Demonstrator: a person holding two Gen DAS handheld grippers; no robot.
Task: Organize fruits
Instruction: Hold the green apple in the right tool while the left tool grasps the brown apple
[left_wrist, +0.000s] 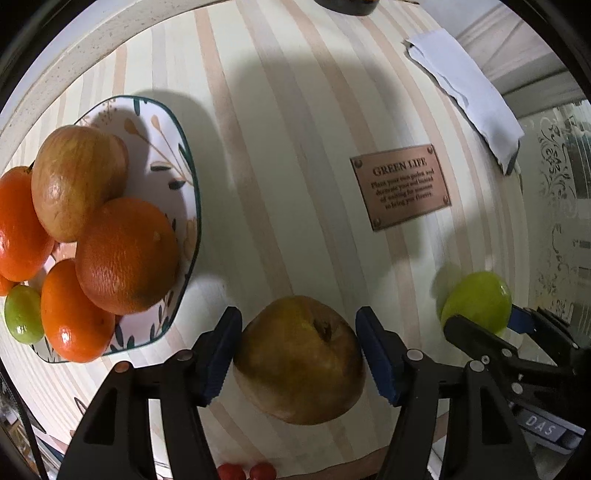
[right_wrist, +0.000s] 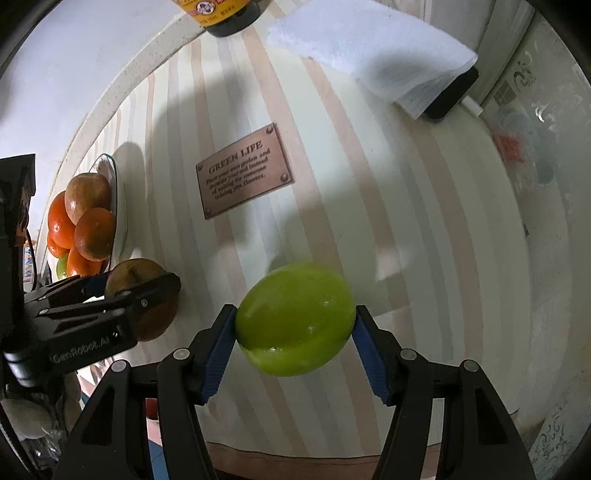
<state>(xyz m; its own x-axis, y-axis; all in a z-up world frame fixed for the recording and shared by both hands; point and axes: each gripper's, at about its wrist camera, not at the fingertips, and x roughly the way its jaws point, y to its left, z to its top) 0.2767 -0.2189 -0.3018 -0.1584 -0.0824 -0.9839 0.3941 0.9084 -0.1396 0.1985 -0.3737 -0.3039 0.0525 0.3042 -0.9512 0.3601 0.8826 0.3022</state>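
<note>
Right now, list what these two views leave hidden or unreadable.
- Bottle, right wrist view: top edge cuts it off; label unreadable.
- Dark object under the white cloth, same view: mostly covered.
- Plate, left wrist view: piled fruit hides its middle; left edge crops one orange.
- Red fruits: cropped by the bottom edge.

Black claws (left_wrist: 299, 354), blue ribbed pads (right_wrist: 218, 354)

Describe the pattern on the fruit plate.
White plate, dark green rim, leaf sprigs; left wrist view.
</note>
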